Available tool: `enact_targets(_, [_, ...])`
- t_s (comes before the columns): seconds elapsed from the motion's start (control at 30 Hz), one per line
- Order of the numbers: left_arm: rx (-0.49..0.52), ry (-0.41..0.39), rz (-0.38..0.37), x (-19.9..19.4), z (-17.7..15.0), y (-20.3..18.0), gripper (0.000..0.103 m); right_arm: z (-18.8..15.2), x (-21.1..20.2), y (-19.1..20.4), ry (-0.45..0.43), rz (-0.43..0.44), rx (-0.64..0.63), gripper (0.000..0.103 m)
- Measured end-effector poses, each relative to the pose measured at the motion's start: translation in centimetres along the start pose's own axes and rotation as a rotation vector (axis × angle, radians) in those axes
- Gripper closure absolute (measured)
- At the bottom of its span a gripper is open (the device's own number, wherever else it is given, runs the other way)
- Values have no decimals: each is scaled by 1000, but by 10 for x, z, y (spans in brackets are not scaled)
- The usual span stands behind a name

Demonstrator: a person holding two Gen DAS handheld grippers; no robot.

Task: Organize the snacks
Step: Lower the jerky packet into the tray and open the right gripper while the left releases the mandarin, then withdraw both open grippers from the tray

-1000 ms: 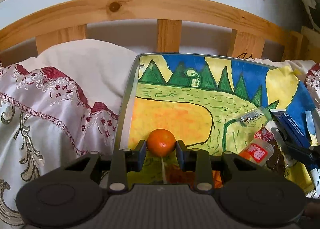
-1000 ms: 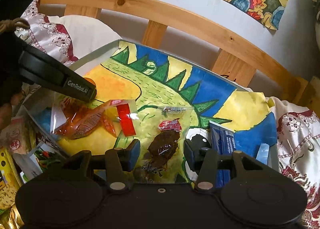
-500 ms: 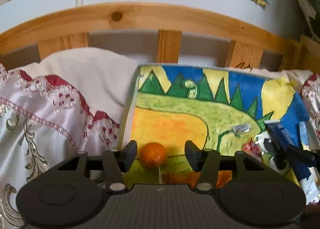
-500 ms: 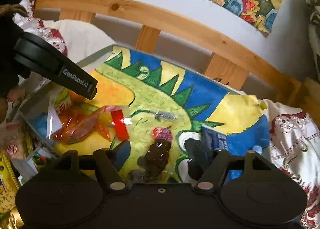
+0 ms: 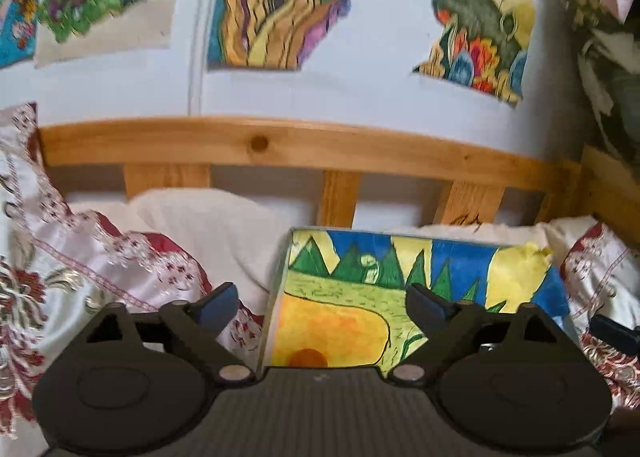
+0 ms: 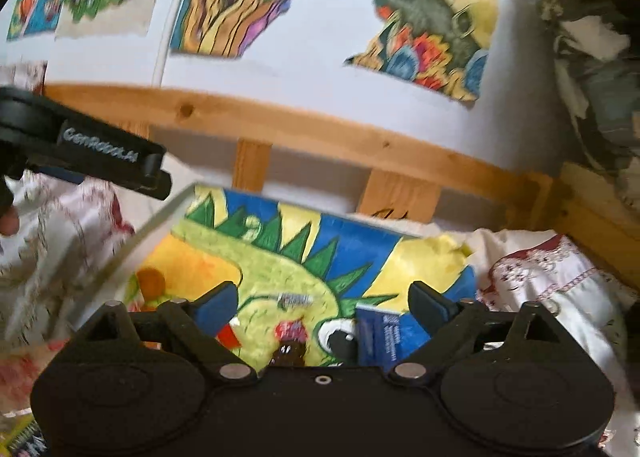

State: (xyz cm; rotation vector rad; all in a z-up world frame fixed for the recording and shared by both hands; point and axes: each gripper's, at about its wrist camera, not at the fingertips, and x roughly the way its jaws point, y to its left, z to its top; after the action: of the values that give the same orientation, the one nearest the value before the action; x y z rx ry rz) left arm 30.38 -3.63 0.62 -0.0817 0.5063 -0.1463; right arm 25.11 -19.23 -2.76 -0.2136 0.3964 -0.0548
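Note:
A small orange lies on the painted tray, at its near left; it also shows in the right wrist view. My left gripper is open and empty, raised above and behind the orange. My right gripper is open and empty above the tray. Under it lie a dark brown wrapped snack, a blue packet and a small clear wrapper. The left gripper's body shows at the left of the right wrist view.
The tray rests on a bed with white and red patterned covers. A wooden headboard rail runs behind it, below a wall with paintings. More snack packs lie at the lower left of the right wrist view.
My left gripper let go of the orange, opened wide and lifted back. My right gripper also opened wider and rose, tilting up away from the brown snack.

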Motion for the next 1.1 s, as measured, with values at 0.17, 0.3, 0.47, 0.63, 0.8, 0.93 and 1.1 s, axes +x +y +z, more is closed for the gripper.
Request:
enact_targets(0.17, [-11, -26, 21, -31, -2, -3, 3, 11, -29, -13, -59, -7, 31, 5])
enact_targets(0.3, [12, -59, 45, -54, -9, -6, 2, 17, -52, -21, -100, -3, 54, 3])
enact_targets(0.47, [29, -99, 72, -86, -15, -9, 1, 17, -81, -25, -134, 11, 52, 1])
enact_targets(0.63, [15, -67, 94, -110, -27, -7, 1, 8, -106, -24, -140, 38, 51, 1])
enact_targets(0.8, [-3, -39, 122, -132, -41, 2, 1, -6, -128, -20, -127, 69, 40, 1])
enact_targets(0.93, [-16, -33, 140, -150, -50, 6, 1, -18, -143, -18, -107, 109, 48, 1])
enact_targets(1.1, [-33, -2, 155, -166, -64, 9, 1, -30, -158, -20, -75, 116, 65, 1])
